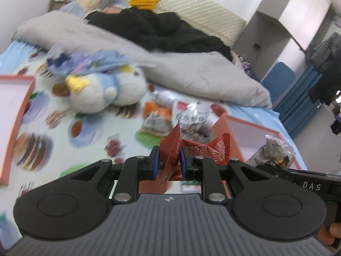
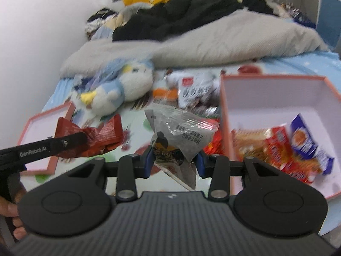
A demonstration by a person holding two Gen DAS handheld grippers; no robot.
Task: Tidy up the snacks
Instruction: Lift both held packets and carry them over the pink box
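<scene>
Left gripper point(image 1: 169, 160): clamped tight on a red snack packet point(image 1: 204, 149), blue pads pinching the crumpled foil, packet lifted clear of the bed.
Right gripper point(image 2: 173, 162): closed on a silver-grey snack packet point(image 2: 183, 134), which is held up in the air too, one corner drooping below the jaws.
Step in hand: both claws loaded, mid-carry by the look of it. That's a double pick-up, and the drop-off seems to be next.
Destination: the pink-rimmed box point(image 2: 275, 93) on the right, white inside, with several packets point(image 2: 283, 149) already lying in it, orange, red and blue-purple.
Second box: another pink-edged tray point(image 2: 40, 125) sits to the left, behind the red packet in the right camera's view; nothing visible inside it from here.
Still waiting: a loose pile of snacks point(image 1: 170, 115) on the printed bedsheet point(image 1: 85, 128), just beside the box and near a plush penguin point(image 1: 106, 89).
Next move calls for: swinging each packet over the box wall, then opening the jaws above the pile so nothing snags on the rim. Light, crinkly foil may cling to the pads.
Writing: "GenRobot.AI" on the left tool's arm, "DAS" on the right tool's body. Chinese print on both packets, too blurred to read.
</scene>
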